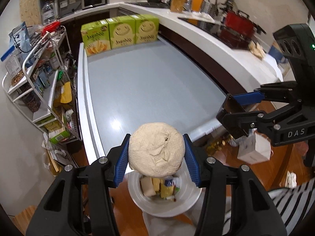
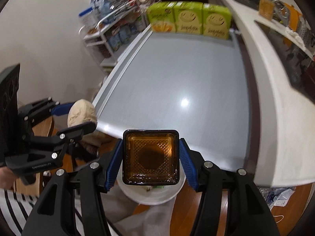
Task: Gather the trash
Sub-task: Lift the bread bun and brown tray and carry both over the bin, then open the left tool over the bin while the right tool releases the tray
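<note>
Trash is sitting in both grippers right now, none left on the grey table (image 1: 141, 82) as far as either view is showing.

Left gripper (image 1: 157, 157) is clamping a crumpled ball of paper towel (image 1: 157, 149); blue pads (image 1: 192, 165) are pressing on both sides of the wad, so it is being gripped across its widest part, which is keeping soft paper from slipping out. It is hanging off the near table edge, directly above the white bin (image 1: 189, 202), which is already holding wrappers and cartons.

Right gripper (image 2: 151, 157) is squeezing a small square brown plastic tray (image 2: 151, 156), pads on two opposite walls, open side facing the camera. Tray is looking empty; I can't tell whether any residue is in it. It is also sitting over the white bin (image 2: 137, 196), whose rim is showing just below it.

My read: both hands are lining up over the bin for a drop, paper ball closer to centre, tray nearer the rim. Risk is the tray catching the rim if released too far toward the table.

Green snack boxes (image 1: 120, 33) at the far end of the table are looking sealed and stacked neatly, so I'm judging them stock, not trash.
</note>
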{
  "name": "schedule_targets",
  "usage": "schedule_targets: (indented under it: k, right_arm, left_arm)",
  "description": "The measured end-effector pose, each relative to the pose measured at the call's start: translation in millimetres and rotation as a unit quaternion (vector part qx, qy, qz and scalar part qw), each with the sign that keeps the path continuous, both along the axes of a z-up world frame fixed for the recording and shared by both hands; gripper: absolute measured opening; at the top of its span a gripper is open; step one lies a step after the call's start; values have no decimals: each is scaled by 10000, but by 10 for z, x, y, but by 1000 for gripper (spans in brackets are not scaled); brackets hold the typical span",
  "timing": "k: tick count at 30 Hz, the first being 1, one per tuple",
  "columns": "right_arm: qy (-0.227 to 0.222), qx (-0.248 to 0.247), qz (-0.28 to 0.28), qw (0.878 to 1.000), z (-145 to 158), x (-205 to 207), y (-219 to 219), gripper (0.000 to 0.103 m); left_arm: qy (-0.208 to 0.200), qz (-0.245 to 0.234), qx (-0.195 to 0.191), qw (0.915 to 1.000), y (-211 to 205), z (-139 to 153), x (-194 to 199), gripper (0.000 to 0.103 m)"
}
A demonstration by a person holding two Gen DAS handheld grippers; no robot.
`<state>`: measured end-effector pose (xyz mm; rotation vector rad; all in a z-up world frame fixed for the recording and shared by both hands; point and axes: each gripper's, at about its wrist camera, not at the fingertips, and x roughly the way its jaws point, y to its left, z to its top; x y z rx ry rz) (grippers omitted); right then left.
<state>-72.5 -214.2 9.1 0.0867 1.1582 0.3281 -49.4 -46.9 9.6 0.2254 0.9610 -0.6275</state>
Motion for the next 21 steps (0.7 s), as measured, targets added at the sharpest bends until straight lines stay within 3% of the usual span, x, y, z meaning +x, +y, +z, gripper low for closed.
schedule_targets:
  k: [9, 15, 21]
  right_arm:
    - [807, -133, 660, 9945, -527, -307, 256, 55]
    - [977, -451, 1093, 9882, -854, -411, 445, 55]
    - [1174, -462, 645, 9899, -1227, -331, 392, 55]
  left_arm:
    - [661, -332, 369, 9966, -11, -456, -380, 52]
    - [1121, -413, 672, 9906, 6, -879, -487, 52]
    - [1425, -222, 949, 9850, 62, -1321, -437, 52]
